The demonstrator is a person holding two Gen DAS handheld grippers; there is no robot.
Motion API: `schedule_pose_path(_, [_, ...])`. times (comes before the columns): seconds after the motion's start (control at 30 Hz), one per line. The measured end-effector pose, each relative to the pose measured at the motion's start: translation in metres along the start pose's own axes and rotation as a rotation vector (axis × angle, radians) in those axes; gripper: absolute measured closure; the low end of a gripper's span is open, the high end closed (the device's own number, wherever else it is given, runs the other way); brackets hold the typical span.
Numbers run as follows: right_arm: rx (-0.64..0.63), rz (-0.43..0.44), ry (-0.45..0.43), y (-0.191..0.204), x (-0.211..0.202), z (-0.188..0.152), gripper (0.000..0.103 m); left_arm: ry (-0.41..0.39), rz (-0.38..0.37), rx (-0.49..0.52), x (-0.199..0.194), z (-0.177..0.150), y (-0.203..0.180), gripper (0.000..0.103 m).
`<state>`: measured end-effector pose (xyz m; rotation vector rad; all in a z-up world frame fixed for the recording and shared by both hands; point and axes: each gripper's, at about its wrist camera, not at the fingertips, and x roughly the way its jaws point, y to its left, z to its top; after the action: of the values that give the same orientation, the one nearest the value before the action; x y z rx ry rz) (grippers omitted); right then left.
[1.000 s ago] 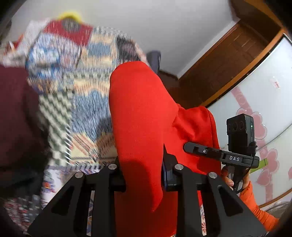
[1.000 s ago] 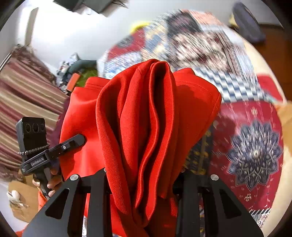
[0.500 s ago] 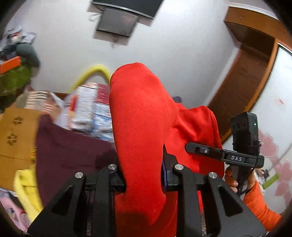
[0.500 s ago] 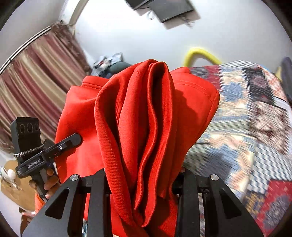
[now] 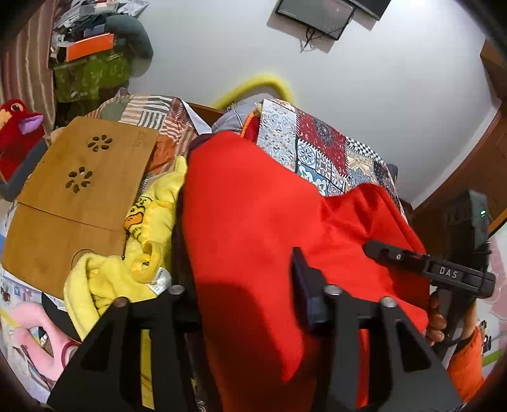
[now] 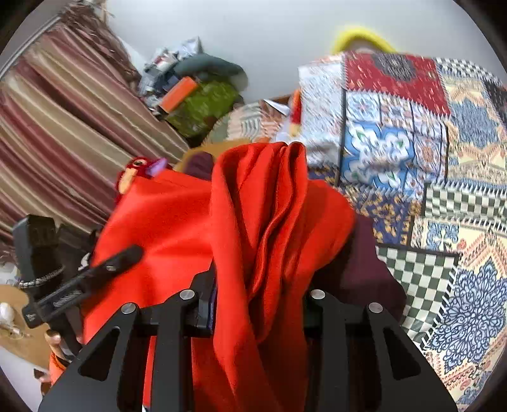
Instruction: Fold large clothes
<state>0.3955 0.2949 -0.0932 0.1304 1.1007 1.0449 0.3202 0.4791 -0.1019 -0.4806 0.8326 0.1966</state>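
Both claws have just been opening; left claw (image 5: 247, 304) stands wide, red garment (image 5: 253, 206) loose between; right claw (image 6: 258, 304) barely eased, folds still bunched inside, likely releasing it onto the bed (image 6: 443, 190)

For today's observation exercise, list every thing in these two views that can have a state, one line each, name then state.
red garment: bunched, lying between both grippers' fingers and over a maroon cloth.
left gripper: jaws have just been opening, garment between them.
right gripper: jaws have just opened slightly, gathered folds between them.
yellow garment: crumpled, unfolded.
wooden lap desk: lying flat.
wall screen: dark.
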Motion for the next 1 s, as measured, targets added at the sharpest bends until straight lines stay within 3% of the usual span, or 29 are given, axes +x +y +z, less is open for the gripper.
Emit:
schedule_pose_path(0.1, [-0.019, -0.025, 0.005, -0.005, -0.009, 0.0, 0.056, 0.0, 0.05, 0.03, -0.004, -0.002, -0.005, 0.03])
schedule_pose_path(0.17, [-0.078, -0.117, -0.021, 0.002, -0.025, -0.009, 0.039, -0.015, 0.092, 0.077, -0.009, -0.008, -0.013, 0.03])
schedule_pose_path(0.23, [-0.146, -0.191, -0.05, 0.011, -0.036, -0.016, 0.032, -0.037, 0.133, 0.139, -0.018, -0.016, -0.026, 0.028])
schedule_pose_path(0.33, [-0.184, -0.257, -0.064, 0.01, -0.051, -0.026, 0.022, -0.079, 0.178, 0.177, -0.033, -0.031, -0.035, 0.016])
schedule_pose_path(0.37, [-0.189, -0.264, -0.066, 0.009, -0.059, -0.033, 0.022, -0.081, 0.175, 0.186, -0.037, -0.036, -0.037, 0.01])
schedule_pose_path(0.63, [-0.134, -0.328, -0.076, -0.012, -0.089, -0.066, 0.019, -0.085, 0.179, 0.162, -0.076, -0.074, -0.047, 0.01])
schedule_pose_path(0.83, [-0.197, -0.326, -0.175, 0.024, -0.135, -0.085, 0.019, -0.148, 0.226, 0.214, -0.123, -0.093, -0.076, 0.01])
schedule_pose_path(1.0, [-0.295, -0.286, -0.33, 0.081, -0.189, -0.109, 0.019, -0.292, 0.207, 0.257, -0.191, -0.109, -0.115, 0.01])
